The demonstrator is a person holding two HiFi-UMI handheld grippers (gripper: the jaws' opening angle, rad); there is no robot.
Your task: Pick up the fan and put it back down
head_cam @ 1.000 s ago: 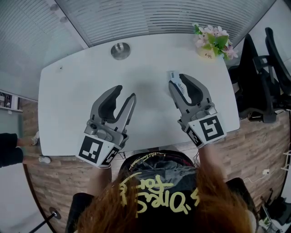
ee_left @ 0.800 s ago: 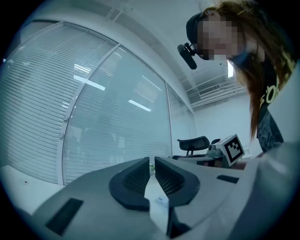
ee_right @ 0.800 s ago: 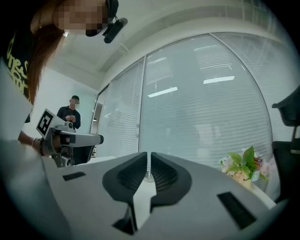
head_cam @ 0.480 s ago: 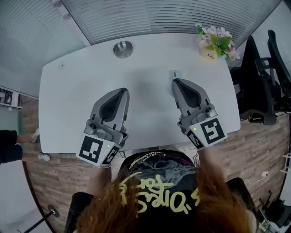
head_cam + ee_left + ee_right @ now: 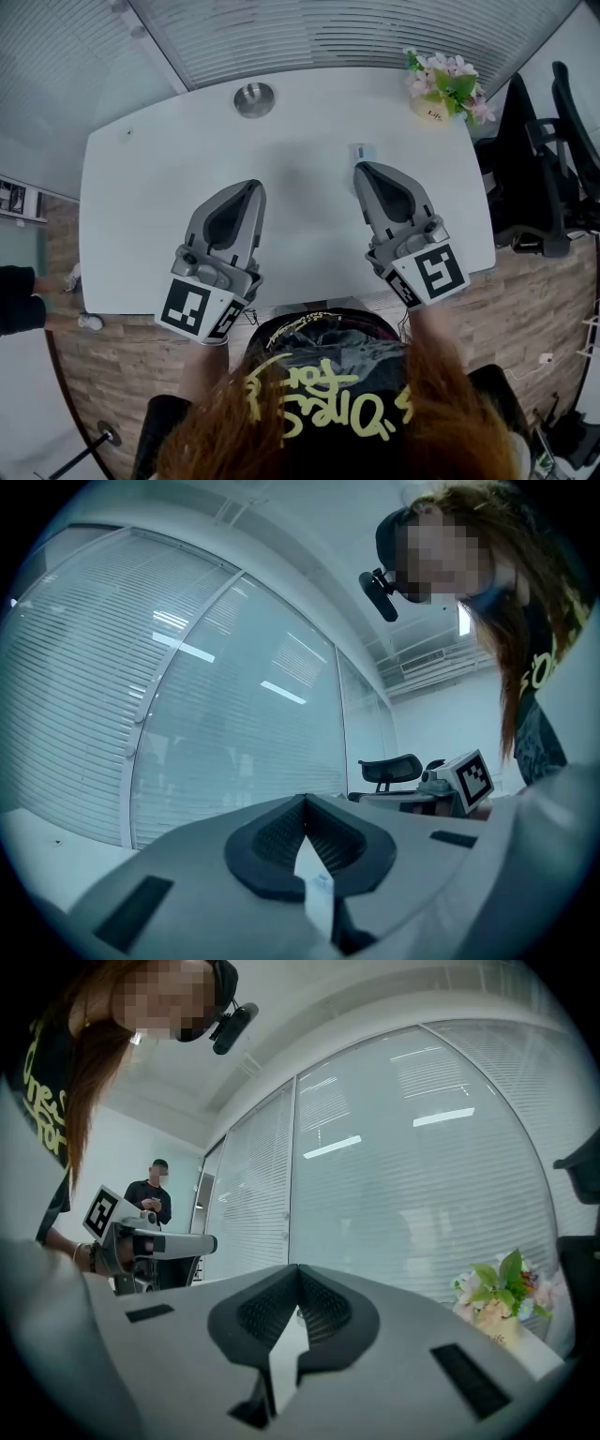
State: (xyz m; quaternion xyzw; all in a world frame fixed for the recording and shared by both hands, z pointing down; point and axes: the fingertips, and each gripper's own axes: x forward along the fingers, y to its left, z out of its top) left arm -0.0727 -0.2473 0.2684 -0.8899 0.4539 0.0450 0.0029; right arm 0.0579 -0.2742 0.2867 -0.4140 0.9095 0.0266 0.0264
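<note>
Both tools are held level over the white desk [image 5: 141, 206], well apart.
Left tool [image 5: 255, 187]: jaws together, nothing between them.
Right tool [image 5: 364, 169]: jaws together, also empty.
A small white item, apparently the fan [image 5: 362, 151], lies on the desk just past the right tool's tip, partly hidden by it.
Flower pot [image 5: 433, 105] at the desk's far right corner.

table [image 5: 141, 216]: wht, smooth, matt fin. seen
left gripper [image 5: 253, 187] / right gripper [image 5: 362, 170]: gry plastic shells, matt
pads [image 5: 279, 833]: blk, fine-ribbed, rubber-like
round insert [image 5: 254, 99]: metal, brushed sheen noted
floor [image 5: 122, 375]: wood-look planks, matt
</note>
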